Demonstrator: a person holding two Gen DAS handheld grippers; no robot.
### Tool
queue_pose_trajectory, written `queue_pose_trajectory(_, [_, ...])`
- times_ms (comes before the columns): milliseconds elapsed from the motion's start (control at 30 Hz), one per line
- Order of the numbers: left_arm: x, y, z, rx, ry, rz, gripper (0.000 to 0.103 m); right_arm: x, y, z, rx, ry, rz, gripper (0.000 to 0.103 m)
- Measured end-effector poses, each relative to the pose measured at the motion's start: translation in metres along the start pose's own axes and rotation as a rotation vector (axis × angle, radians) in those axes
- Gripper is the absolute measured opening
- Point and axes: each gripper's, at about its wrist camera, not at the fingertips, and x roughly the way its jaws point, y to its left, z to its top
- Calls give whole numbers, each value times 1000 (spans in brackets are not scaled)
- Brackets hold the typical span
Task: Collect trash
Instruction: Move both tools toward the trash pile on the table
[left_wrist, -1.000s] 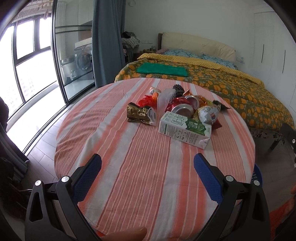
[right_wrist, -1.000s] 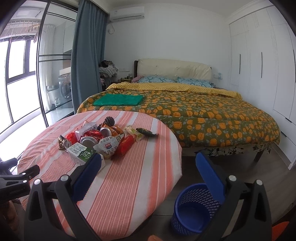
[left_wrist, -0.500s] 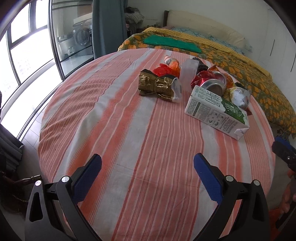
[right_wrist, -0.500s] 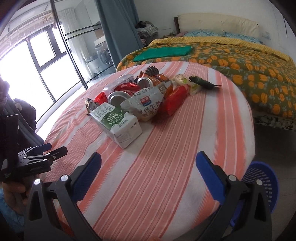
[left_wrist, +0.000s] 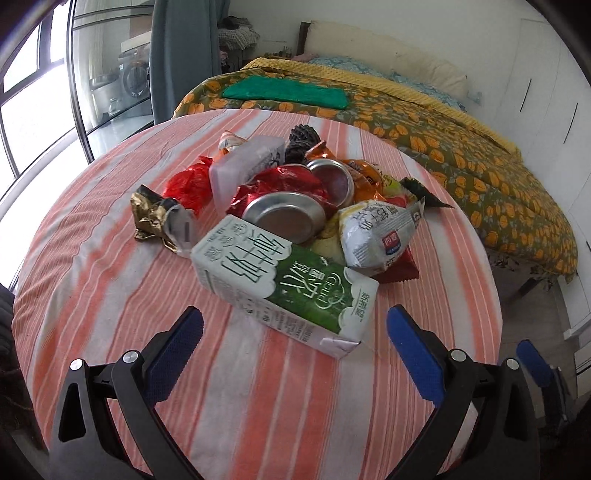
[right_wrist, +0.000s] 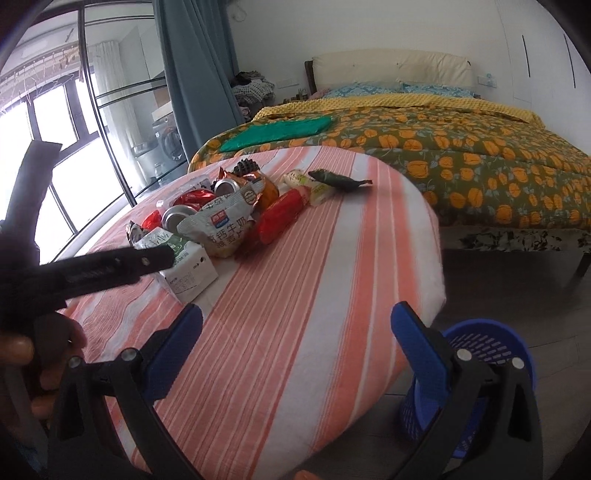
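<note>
The left gripper (left_wrist: 293, 356) has closed in on the milk carton (left_wrist: 284, 280), jaws apart, empty. The carton lies flat mid-tabletop (left_wrist: 110, 295), long axis slanting away leftward. The right gripper (right_wrist: 295, 339) is spread too, above the tabletop's edge beside a blue basket (right_wrist: 487, 343) on the floor.

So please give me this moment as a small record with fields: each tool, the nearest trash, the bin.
left tool: open, empty, just short of the milk carton
right tool: open, empty, over the table edge
nearest trash: milk carton, lying on its side
bin: blue basket on the floor beside the table
</note>
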Motion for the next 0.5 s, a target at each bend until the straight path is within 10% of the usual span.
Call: queue_pose_trajectory(500, [-15,129,-33,-150,52,205,99,-12,-10,0,4,-31,-31,98])
